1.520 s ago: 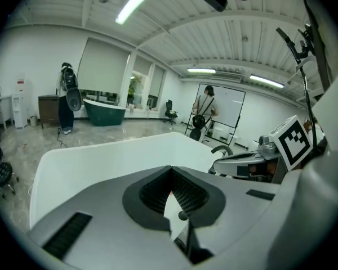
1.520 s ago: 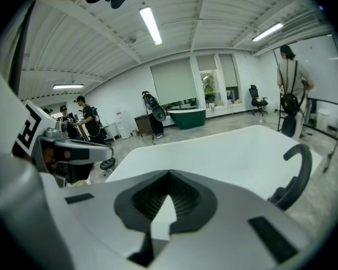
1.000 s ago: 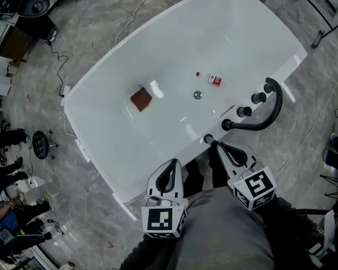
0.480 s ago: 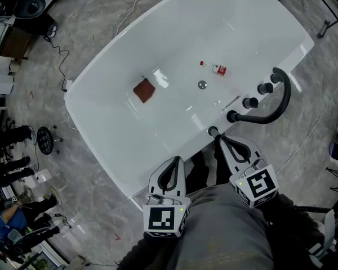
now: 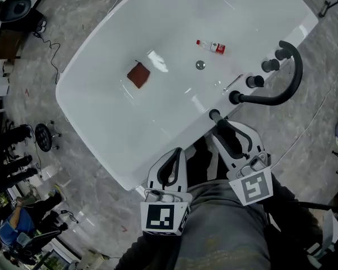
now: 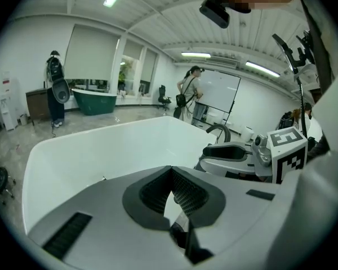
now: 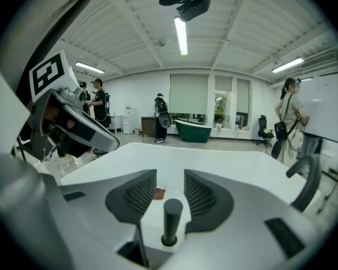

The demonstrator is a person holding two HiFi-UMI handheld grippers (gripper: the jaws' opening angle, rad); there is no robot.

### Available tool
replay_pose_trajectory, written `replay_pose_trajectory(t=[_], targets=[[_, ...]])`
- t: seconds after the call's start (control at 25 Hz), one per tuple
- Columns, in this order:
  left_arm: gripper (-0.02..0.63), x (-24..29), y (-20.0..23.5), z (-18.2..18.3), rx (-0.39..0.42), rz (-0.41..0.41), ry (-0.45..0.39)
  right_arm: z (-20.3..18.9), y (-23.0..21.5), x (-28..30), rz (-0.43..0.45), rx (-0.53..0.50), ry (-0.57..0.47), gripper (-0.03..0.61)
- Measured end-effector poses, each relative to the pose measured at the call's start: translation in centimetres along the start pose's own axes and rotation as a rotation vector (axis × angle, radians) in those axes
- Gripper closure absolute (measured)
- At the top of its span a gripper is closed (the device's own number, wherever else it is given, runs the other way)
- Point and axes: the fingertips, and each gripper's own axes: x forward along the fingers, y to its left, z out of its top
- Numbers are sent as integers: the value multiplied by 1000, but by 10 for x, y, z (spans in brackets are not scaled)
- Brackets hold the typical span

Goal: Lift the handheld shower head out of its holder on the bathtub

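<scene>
Right gripper view puts your right gripper straddling the handheld shower head. What shows of it is a matte black round stem with a flat top, upright in its socket on the tub rim. It stands between the ribbed dark pads, nearer the gripper body than the tips. The jaws are opening, there is a gap on each side of the stem, and neither pad presses on it.

Your left gripper hangs just beside and to the left, at the outer edge of the rim, with its jaws brought together on nothing.

From the head view, the stem sits on the near rim of the bathtub, a glossy white tub with rounded corners. Further along the rim stand round black knobs in a row, and a black spout arches round them.

On the tub floor lie a round metal drain, a small bottle with a red label on its side, and a flat rust-brown square cloth. Grey marbled floor surrounds the tub.
</scene>
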Motion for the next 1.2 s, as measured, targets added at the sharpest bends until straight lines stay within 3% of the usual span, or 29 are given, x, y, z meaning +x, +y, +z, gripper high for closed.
replay_pose_trajectory(t=[0.48,0.68,1.2], targets=[[611,1,-3,-46,38,-44,20,-35,7,11,-111,22,-43,354],[611,5,1,-51,42,-41,7,-49,2,17,-153,30,-53,350],[611,5,19,-64,29,-3,7,-76,2,32,-161,46,-30,350]])
